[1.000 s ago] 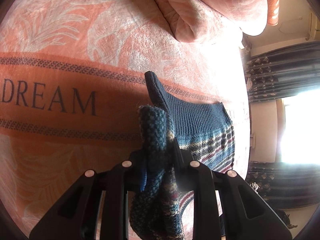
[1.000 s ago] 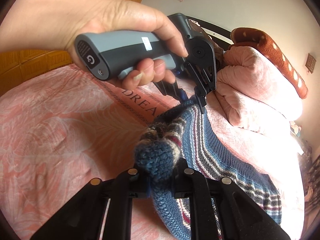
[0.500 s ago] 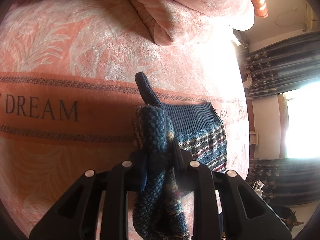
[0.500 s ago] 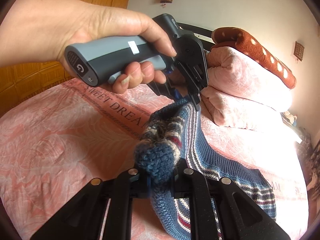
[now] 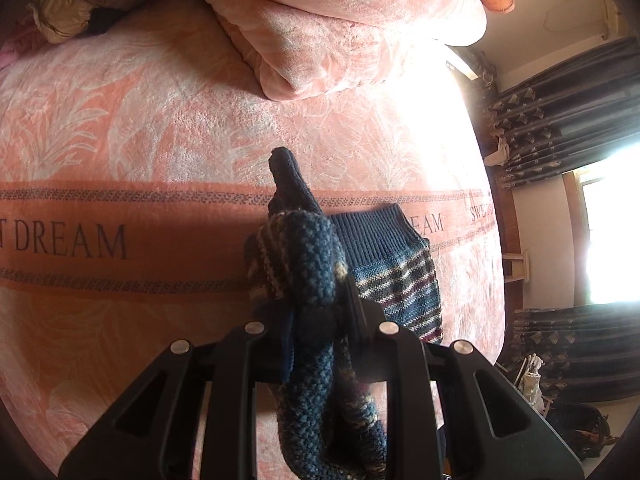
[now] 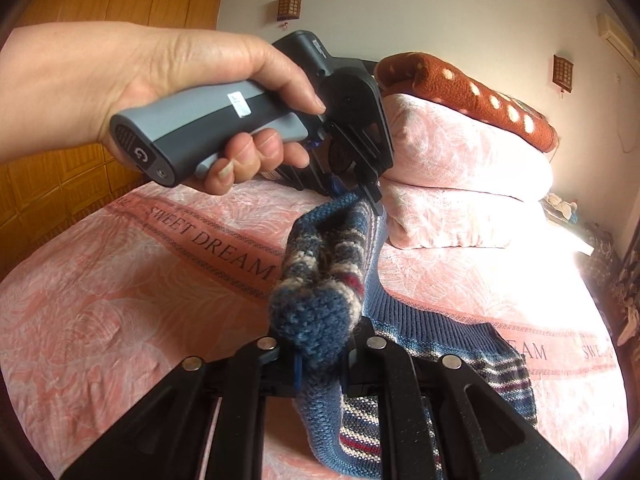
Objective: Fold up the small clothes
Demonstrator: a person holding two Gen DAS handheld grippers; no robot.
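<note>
Right wrist view, pink bedspread [image 6: 120, 300], stacked quilts [image 6: 460, 168]

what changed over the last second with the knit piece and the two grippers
Both grippers lifted their pinched edge of the knit garment higher off the bed cover, so more bed and the folded pink quilt came into view and the hanging cloth drew into a taller peak. Nothing was let go: the left gripper and right gripper stay shut on the garment, whose ribbed hem still rests on the bed.
</note>
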